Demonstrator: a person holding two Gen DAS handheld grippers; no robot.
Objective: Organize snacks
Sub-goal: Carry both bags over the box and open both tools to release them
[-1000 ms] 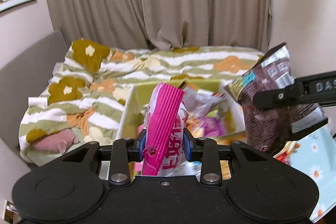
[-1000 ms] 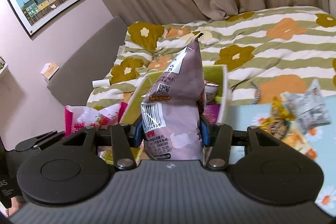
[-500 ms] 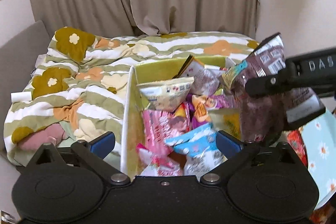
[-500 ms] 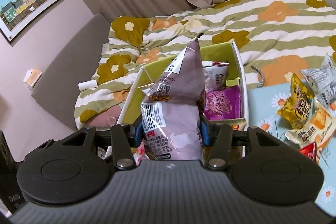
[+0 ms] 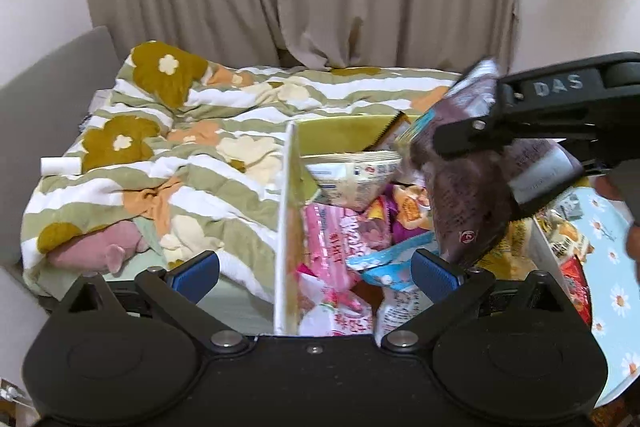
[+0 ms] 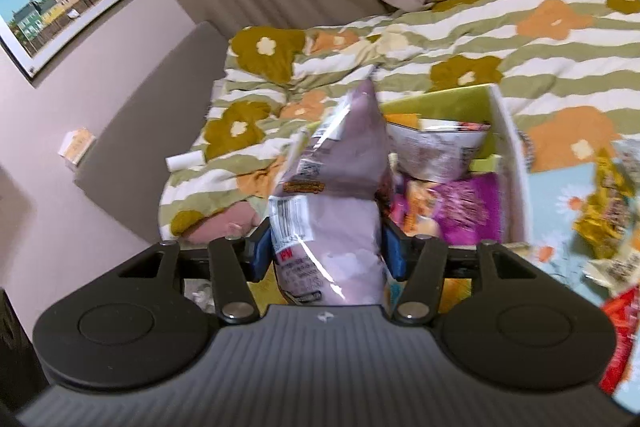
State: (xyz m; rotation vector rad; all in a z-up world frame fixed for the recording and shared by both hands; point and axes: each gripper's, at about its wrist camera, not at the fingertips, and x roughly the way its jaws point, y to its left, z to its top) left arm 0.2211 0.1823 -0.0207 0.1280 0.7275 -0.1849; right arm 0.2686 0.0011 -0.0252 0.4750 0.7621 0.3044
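- Left wrist view: the left gripper (image 5: 316,271) has its blue-padded fingers (image 5: 194,273) spread wide with nothing between them, hovering over the near end of the white-walled storage box with a yellow-green lining (image 5: 286,227).
- The box's left wall stands between the two fingers, so one pad is over the bed and the other over the box's inside.
- The box is packed with snack packets: a pink packet with white lettering (image 5: 334,243), a light-blue packet (image 5: 384,267) and a pale cream packet (image 5: 352,175) further back.
- The right gripper (image 6: 326,253) is clamped on a purple-brown foil snack bag (image 6: 332,195), its blue pads pressing both sides of the bag's lower part.
- In the left wrist view that bag (image 5: 468,211) hangs over the right side of the box, its bottom corner low among the packets.
- Right wrist view is blurred; loose packets lie on a light-blue daisy-print cloth (image 6: 568,195) to the right of the box.
- The box sits against a green-and-white striped quilt with flower shapes (image 5: 200,155).
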